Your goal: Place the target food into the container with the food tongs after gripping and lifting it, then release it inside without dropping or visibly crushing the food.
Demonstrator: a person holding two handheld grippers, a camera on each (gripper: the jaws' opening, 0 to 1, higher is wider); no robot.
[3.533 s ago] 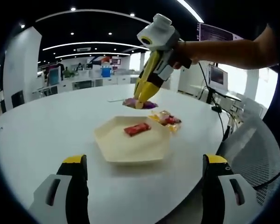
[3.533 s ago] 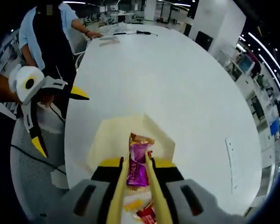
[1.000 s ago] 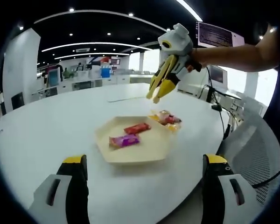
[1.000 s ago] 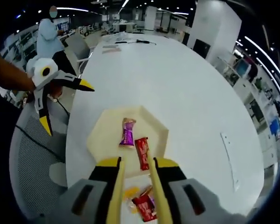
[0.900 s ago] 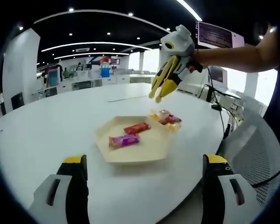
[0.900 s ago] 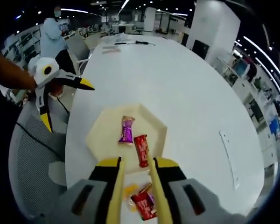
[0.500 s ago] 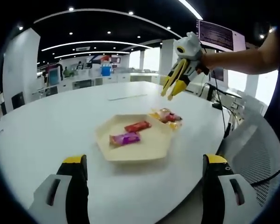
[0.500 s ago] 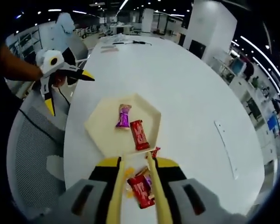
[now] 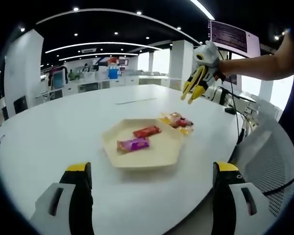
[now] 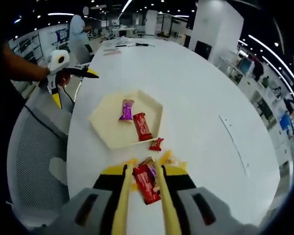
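Right hand-held gripper (image 10: 142,181) now back over the loose snacks (image 10: 148,182), tongs parted, nothing held.

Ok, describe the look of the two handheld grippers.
Each gripper has a white-grey body and black jaws with yellow tips. The right gripper carries long yellow tongs. The left gripper shows a white rounded housing.

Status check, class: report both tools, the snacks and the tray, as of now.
Left tool open, empty. Right tool raised over the loose snack pile, nothing visibly held. Purple bar and red bar lying in the tray. Nothing in the way.
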